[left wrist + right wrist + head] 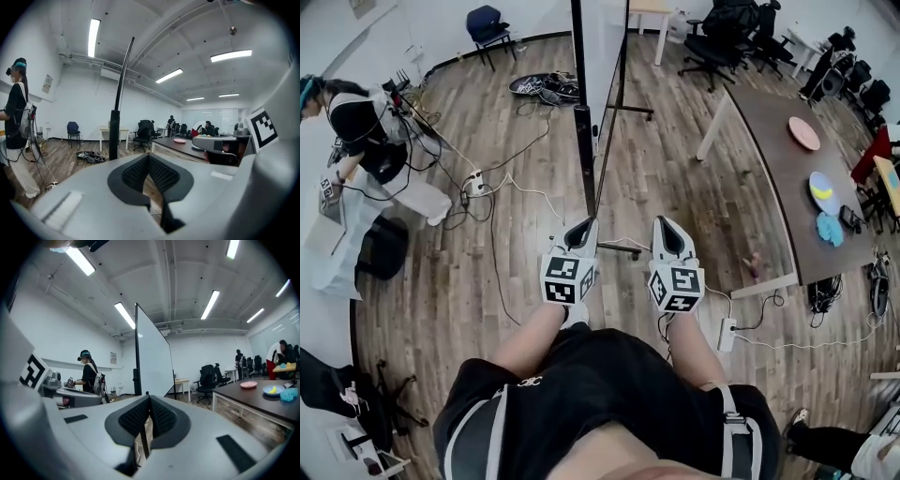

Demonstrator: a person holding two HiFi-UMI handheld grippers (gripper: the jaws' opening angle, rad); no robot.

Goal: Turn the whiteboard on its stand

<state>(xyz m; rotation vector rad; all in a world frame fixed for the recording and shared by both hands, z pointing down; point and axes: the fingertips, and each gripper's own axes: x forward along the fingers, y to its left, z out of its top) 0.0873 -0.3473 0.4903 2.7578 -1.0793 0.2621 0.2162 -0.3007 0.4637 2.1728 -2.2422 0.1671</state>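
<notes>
The whiteboard (602, 56) stands on its wheeled stand in front of me, seen almost edge-on from above, with its black post (584, 141) nearest and a base foot (619, 249) on the floor. My left gripper (579, 231) and right gripper (668, 234) are held side by side just short of the stand, apart from it, both shut with nothing in them. In the left gripper view the board is a thin dark edge (123, 89) above my left gripper (149, 159). The right gripper view shows its white face (152, 362) beyond my right gripper (149, 401).
A long brown table (773, 178) with plates stands at the right, with office chairs (722, 37) behind it. A person (352, 117) stands at a bench on the left. Cables (492, 192) trail over the wood floor, and a power strip (727, 334) lies near my right leg.
</notes>
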